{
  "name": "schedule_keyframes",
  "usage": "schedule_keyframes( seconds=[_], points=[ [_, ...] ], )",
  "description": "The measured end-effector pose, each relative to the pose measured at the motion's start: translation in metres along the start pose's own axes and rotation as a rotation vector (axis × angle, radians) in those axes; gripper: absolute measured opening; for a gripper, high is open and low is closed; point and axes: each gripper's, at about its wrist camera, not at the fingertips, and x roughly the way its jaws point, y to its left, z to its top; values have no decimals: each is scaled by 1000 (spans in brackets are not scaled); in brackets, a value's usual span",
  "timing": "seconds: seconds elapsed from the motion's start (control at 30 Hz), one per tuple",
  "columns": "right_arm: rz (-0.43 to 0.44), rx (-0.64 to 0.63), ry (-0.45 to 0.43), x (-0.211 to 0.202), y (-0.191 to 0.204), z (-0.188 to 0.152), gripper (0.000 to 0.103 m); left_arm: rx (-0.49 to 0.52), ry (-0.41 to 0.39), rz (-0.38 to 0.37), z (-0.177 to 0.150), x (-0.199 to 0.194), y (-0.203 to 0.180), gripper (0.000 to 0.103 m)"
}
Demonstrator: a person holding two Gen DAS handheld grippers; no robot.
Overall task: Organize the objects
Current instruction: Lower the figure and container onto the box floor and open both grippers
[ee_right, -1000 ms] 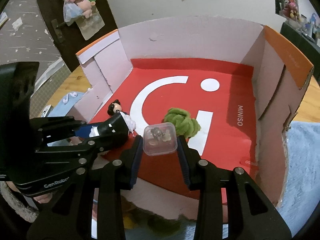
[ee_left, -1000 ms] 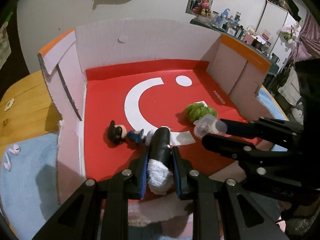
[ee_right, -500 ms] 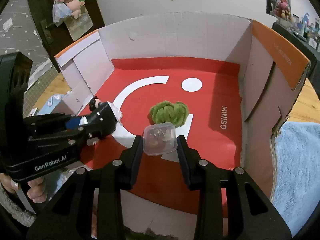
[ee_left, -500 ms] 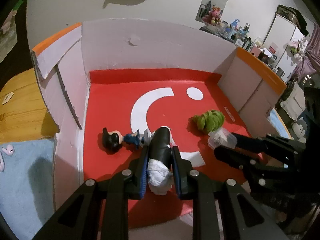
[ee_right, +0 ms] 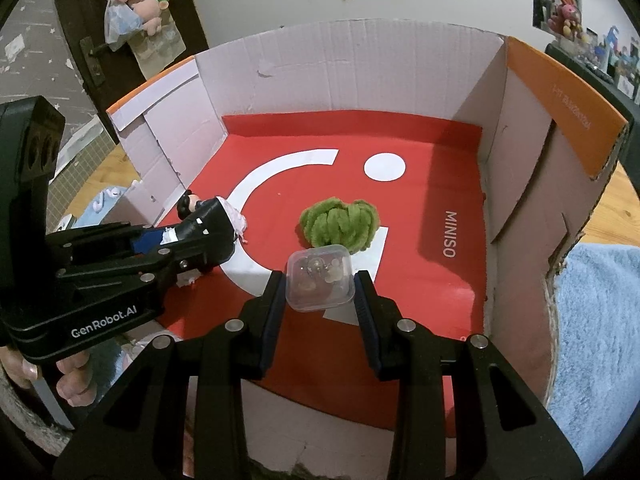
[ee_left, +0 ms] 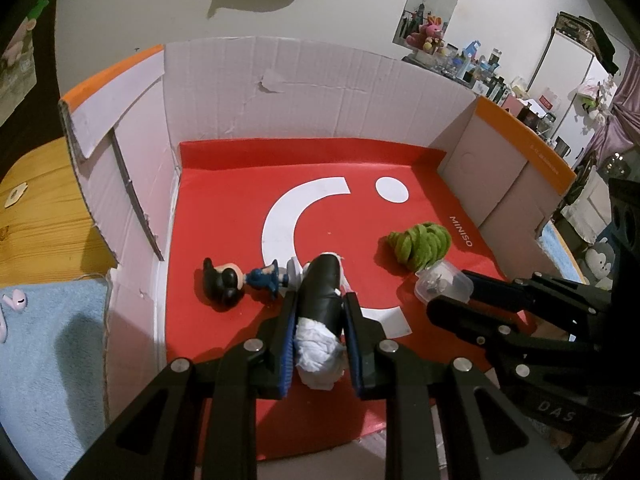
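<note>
Red lining with a white logo covers the floor of the open cardboard box (ee_left: pixel 320 92), which serves as the landmark for every position below. Your left gripper (ee_left: pixel 320 312) is clamped on a black-and-white doll (ee_left: pixel 322 292); the doll's black body points into the box and its white cloth end sits between the gripper fingers, above the near part of the red floor. Your right gripper (ee_right: pixel 320 284) is clamped on a small clear plastic case (ee_right: pixel 319 278) with small items inside, also held above the near part of the box floor.

Inside the box, a small dark-haired figurine (ee_left: pixel 236 280) lies on its side on the floor near the left wall, just beside the doll's tip. A green yarn bundle (ee_right: pixel 340 222) rests on the floor toward the middle, just beyond the clear case.

Outside the box, a light blue towel (ee_right: pixel 596 340) lies against the right wall, and the wooden table (ee_left: pixel 36 216) shows beyond the left wall.
</note>
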Motion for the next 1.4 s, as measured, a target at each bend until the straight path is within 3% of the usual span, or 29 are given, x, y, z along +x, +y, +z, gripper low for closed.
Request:
schedule_keyframes(
  seconds=[0.5, 0.63, 0.83, 1.0, 1.13, 1.23, 1.4],
  points=[
    [7, 6, -7, 1, 1, 1, 34, 4, -3, 4, 1, 1, 0, 23],
    [10, 6, -15, 0, 4, 2, 44, 3, -11, 8, 2, 1, 0, 29],
    [4, 4, -25, -4, 6, 1, 45, 10, -29, 13, 2, -2, -2, 38],
    [1, 5, -39, -11, 6, -1, 45, 6, -38, 9, -1, -7, -2, 38],
    [-1, 0, -49, -18, 7, -4, 49, 3, -49, 7, -5, -14, -2, 38],
    [-8, -4, -59, -23, 10, -6, 50, -1, -61, 15, -7, -19, -1, 48],
    [-5, -14, -73, -30, 14, -9, 58, -4, -75, 16, -12, -28, -2, 48]
  ],
)
